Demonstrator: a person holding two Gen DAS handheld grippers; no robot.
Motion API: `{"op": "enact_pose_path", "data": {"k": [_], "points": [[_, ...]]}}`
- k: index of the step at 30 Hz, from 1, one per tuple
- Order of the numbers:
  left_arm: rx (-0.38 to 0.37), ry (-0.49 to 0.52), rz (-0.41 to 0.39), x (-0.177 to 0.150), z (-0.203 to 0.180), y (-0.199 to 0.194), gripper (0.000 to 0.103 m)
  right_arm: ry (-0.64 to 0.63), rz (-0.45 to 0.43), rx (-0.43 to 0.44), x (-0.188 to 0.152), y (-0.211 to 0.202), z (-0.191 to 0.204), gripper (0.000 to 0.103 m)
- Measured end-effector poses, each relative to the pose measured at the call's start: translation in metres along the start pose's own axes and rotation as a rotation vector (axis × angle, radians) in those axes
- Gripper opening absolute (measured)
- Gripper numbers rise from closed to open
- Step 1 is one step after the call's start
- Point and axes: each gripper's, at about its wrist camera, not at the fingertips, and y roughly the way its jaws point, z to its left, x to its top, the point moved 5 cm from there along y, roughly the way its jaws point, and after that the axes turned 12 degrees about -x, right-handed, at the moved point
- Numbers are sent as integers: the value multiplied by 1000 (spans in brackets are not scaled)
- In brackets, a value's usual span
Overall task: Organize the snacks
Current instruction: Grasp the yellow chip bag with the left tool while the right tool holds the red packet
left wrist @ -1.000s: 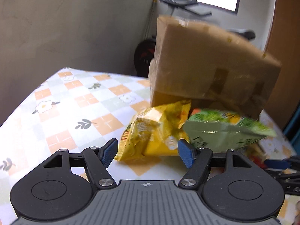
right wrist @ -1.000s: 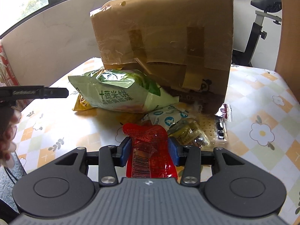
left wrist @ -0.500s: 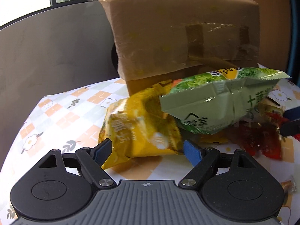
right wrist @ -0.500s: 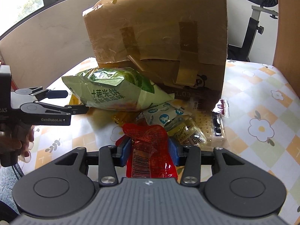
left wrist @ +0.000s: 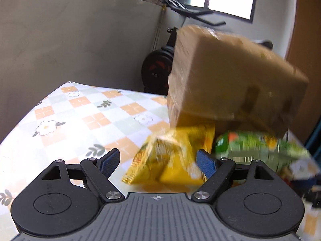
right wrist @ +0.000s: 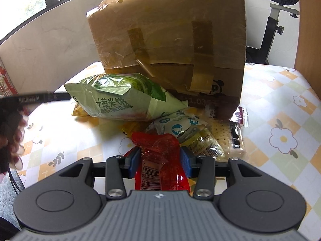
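My left gripper (left wrist: pixel 157 156) stands open just above the table, and the view is blurred. A yellow snack bag (left wrist: pixel 170 158) lies between and ahead of its blue pads (left wrist: pixel 204 162), which do not press on it. To its right a green snack bag (left wrist: pixel 250 146) lies against a taped cardboard box (left wrist: pixel 230 80). My right gripper (right wrist: pixel 160 156) is shut on a red packet (right wrist: pixel 160 148) near the table's front. Beyond it lie the green bag (right wrist: pixel 124 98) and the box (right wrist: pixel 170 36). The left gripper (right wrist: pixel 40 98) shows as a dark bar at the left, held by a hand (right wrist: pixel 12 140).
A flowered, checked tablecloth (left wrist: pixel 90 116) covers the table. A white-and-blue packet (right wrist: pixel 176 126), a clear wrapped snack (right wrist: pixel 206 146) and a cracker pack (right wrist: pixel 226 136) lie beside the red packet. A grey partition stands behind the table, and an exercise bike (right wrist: pixel 280 10) behind the box.
The left gripper's jaws stand wider than a second ago. Its view swung towards the box front and green bag, then back left. The right gripper keeps still on the red packet.
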Motion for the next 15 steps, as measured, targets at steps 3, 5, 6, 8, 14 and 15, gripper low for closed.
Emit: {"op": "enact_pose_path", "data": {"k": [3, 5, 6, 8, 14, 15], "points": [[5, 11, 11, 11, 2, 14, 85, 0, 2, 1, 0, 0, 1, 45], [-15, 15, 24, 15, 5, 30, 85, -1, 4, 0, 0, 0, 1, 45], [-20, 10, 30, 16, 5, 38, 85, 0, 5, 1, 0, 0, 1, 45], [-37, -18, 58, 11, 7, 54, 85, -1, 5, -2, 0, 0, 1, 45], [-98, -45, 107, -1, 9, 75, 90, 10, 9, -16, 0, 0, -5, 45], [-108, -49, 109, -3, 9, 76, 92, 12, 10, -17, 0, 0, -5, 45]]}}
